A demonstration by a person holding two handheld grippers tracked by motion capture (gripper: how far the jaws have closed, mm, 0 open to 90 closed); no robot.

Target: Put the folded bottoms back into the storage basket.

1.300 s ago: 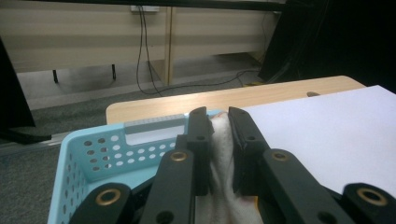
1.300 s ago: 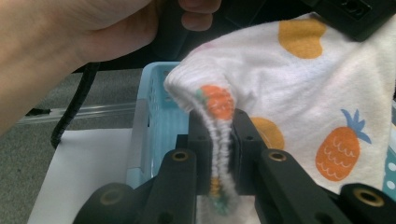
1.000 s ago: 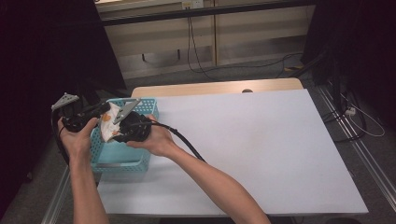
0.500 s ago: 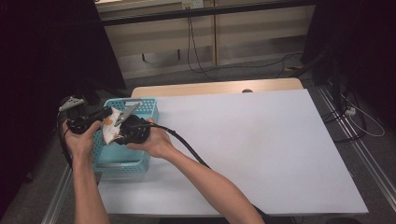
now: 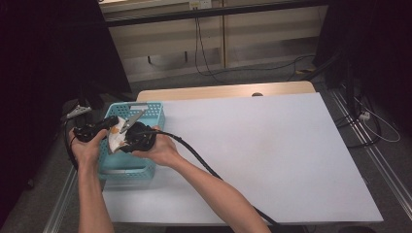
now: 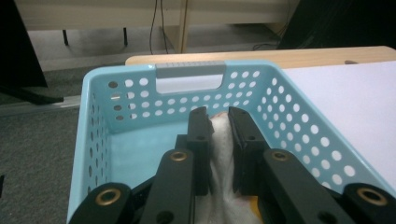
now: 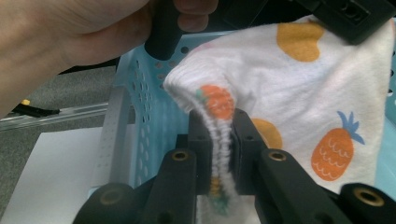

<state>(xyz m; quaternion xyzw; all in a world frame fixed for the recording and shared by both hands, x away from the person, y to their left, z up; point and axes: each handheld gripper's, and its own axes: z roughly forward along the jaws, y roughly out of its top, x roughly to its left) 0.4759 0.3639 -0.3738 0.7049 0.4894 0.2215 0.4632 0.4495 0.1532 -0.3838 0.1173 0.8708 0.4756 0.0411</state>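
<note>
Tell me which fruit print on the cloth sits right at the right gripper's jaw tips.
The orange fruit with green leaves, on the folded edge; the blue-leaved pineapple lies farther right.

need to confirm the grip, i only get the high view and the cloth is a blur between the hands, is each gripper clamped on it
Observer: Yes. The right gripper pinches a folded edge of the white pineapple-print cloth.
Operator: and the left one
Observer: The left gripper is shut on the cloth too, inside the blue perforated basket.
Operator: anything under it in there
Observer: The basket floor beside the left gripper looks bare.
</note>
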